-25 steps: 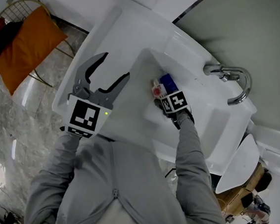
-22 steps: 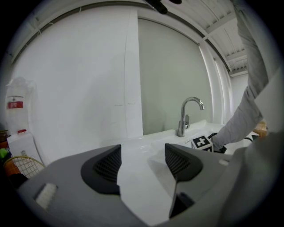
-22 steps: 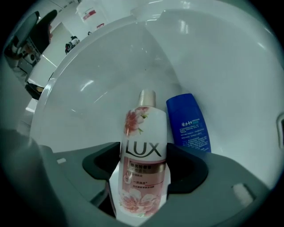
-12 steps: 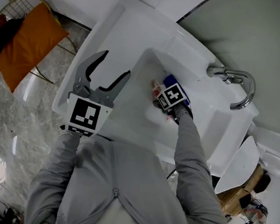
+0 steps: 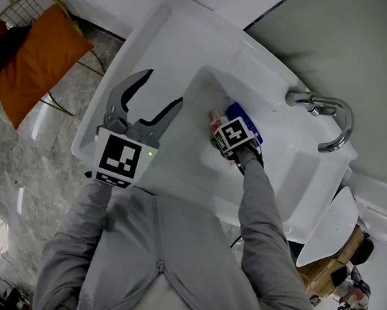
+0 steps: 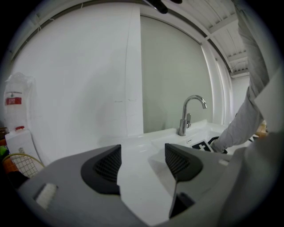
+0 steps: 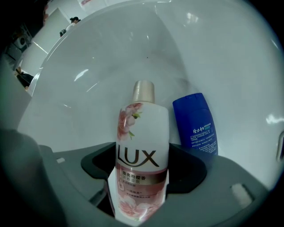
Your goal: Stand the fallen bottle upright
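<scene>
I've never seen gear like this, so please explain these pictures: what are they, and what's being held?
No robot: a person in grey sleeves holds a two-jaw gripper in each hand. The head view looks down from their head onto a white sink with a faucet. The other two views come from cameras riding on the grippers. The left gripper hangs open and empty above the sink's rim. The right gripper points down into the basin; its jaws, just opened wider, straddle a pink-and-white bottle lying beside a blue bottle, seemingly not squeezing it.
</scene>
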Motion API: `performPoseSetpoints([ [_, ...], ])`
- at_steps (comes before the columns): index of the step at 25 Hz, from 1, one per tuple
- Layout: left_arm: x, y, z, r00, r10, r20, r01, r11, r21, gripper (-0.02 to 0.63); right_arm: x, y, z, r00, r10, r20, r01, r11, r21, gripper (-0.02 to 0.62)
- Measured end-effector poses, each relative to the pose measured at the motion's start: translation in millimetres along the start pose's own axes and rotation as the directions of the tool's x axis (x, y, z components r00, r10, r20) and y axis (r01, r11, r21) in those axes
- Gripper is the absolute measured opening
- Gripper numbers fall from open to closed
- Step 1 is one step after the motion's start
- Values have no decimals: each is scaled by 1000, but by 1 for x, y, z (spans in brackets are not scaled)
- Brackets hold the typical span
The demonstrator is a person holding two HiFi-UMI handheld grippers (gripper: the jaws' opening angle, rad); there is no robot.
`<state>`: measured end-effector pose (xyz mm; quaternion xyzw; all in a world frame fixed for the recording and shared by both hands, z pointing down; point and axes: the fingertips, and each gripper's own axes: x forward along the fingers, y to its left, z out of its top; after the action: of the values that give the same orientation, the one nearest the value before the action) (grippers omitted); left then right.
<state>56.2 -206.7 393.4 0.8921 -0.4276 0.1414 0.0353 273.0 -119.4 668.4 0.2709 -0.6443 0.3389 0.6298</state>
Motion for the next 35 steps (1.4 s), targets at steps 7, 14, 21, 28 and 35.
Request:
performPoseSetpoints([
  [7,-2,-2,1,1000,-2,0,2,1000,6,337,-1,-2,-2,1000,-15,13,15,1000,6,330],
  [14,-6,-2,4,1000,-11,9,11,1000,9,337,-7,-4,-1,995,-76,65,74,997,34,324],
  [21,-10,-6,4,999,-34,12,34,999,17,337,-18,5,-8,990,-64,128,50,993,103,324],
  [28,-14,-11,7,997,-68,22,67,997,32,337,-42,-3,4,949,-147,280,94,976,195,324],
  [35,-20,-14,10,995,-99,34,97,994,48,337,-60,14,19,901,-179,395,83,965,248,322],
])
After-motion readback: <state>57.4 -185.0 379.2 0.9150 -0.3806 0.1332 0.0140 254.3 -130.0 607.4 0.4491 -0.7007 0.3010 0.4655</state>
